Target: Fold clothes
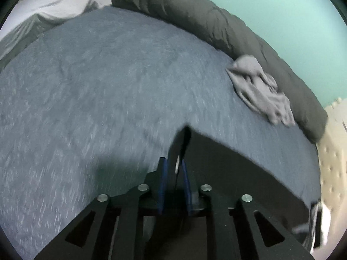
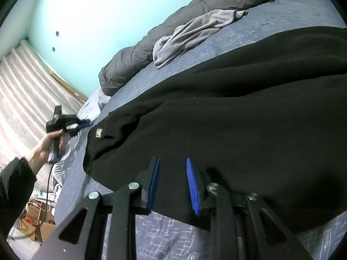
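A black garment (image 2: 238,119) lies spread on the blue bedspread (image 2: 164,238); a small label shows near its left corner. My right gripper (image 2: 172,162) is open just above the garment's near edge, holding nothing. My left gripper (image 1: 174,162) has its blue pads close together on a corner of the black garment (image 1: 227,162), which is pulled up toward the camera. The left gripper also shows in the right wrist view (image 2: 85,123), held in a hand at the bed's left edge. A crumpled grey garment (image 1: 260,88) lies at the far side of the bed; it also shows in the right wrist view (image 2: 188,36).
A dark grey duvet (image 1: 195,15) is bunched along the far edge against a teal wall. White sheets (image 1: 60,2) lie at the far left. Curtains (image 2: 23,91) and cardboard boxes (image 2: 36,218) stand beside the bed on the floor.
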Available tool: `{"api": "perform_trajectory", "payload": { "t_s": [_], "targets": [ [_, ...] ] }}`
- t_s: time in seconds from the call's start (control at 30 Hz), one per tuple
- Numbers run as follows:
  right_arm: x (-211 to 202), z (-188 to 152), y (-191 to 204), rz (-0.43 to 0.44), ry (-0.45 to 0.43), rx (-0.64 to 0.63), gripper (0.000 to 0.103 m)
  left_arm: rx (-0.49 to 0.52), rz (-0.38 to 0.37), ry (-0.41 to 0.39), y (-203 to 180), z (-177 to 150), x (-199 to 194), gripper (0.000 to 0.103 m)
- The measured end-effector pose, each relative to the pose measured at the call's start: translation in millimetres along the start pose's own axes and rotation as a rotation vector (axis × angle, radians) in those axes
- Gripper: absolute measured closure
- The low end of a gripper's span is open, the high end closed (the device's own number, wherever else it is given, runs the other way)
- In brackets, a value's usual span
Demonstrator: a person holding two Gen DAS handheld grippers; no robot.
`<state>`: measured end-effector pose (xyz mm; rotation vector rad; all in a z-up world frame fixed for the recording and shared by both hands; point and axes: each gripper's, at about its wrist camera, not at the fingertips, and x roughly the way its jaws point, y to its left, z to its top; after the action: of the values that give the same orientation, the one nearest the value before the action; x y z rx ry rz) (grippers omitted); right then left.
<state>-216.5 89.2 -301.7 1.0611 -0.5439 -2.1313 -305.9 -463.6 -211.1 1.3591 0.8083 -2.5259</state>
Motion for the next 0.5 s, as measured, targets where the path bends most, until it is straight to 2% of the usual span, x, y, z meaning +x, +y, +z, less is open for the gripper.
{"api": "perform_trajectory", "payload": {
  "t_s": [0.23,0.5],
  "targets": [
    [-3,1,8,0.012,-0.016,-0.017,0.078,0.045,-0.082,0.085,18,-81,-14,0.082],
    [-1,1,12,0.019,-0.016,-0.026,0.078,0.054,-0.089,0.091,35,-117,-24,0.080]
  ]
}}
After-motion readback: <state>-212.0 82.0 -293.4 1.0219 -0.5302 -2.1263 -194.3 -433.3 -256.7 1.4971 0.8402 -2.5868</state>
